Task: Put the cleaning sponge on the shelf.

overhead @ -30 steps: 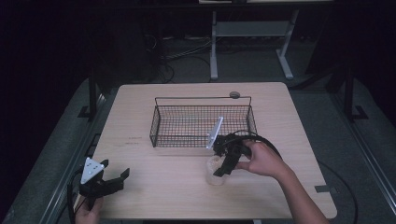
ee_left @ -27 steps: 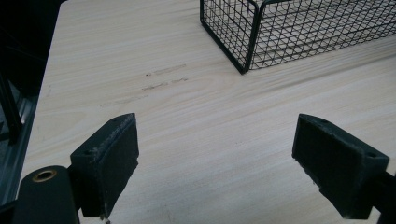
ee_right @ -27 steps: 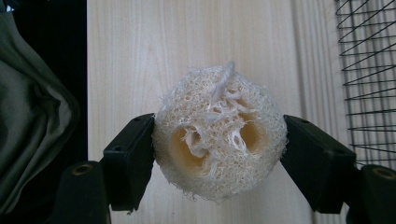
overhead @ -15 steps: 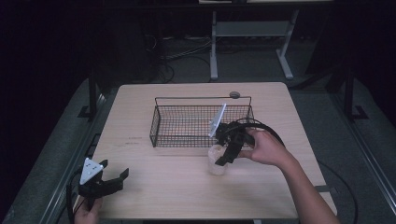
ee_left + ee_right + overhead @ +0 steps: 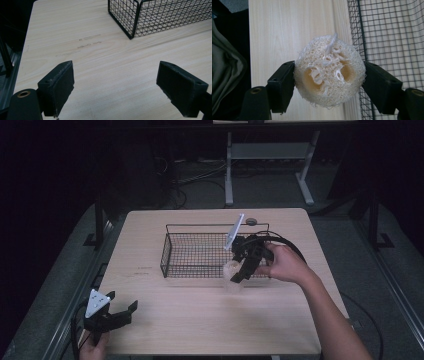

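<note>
In the high view the right gripper [image 5: 239, 272] hid much of the loofah piece [image 5: 231, 270]. The wire basket [image 5: 160, 17] ran off the left gripper view's top and right edges

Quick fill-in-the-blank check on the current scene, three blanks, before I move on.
1. The right gripper is shut on a pale ____.
2. The left gripper has its jaws ____, nothing between them.
3. The wire basket stands on the ____ table.

Missing words: loofah; open; wooden

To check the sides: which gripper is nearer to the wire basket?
Right. The right gripper, holding a loofah piece, is at the wire basket's front edge; the left gripper is open, far off.
</note>
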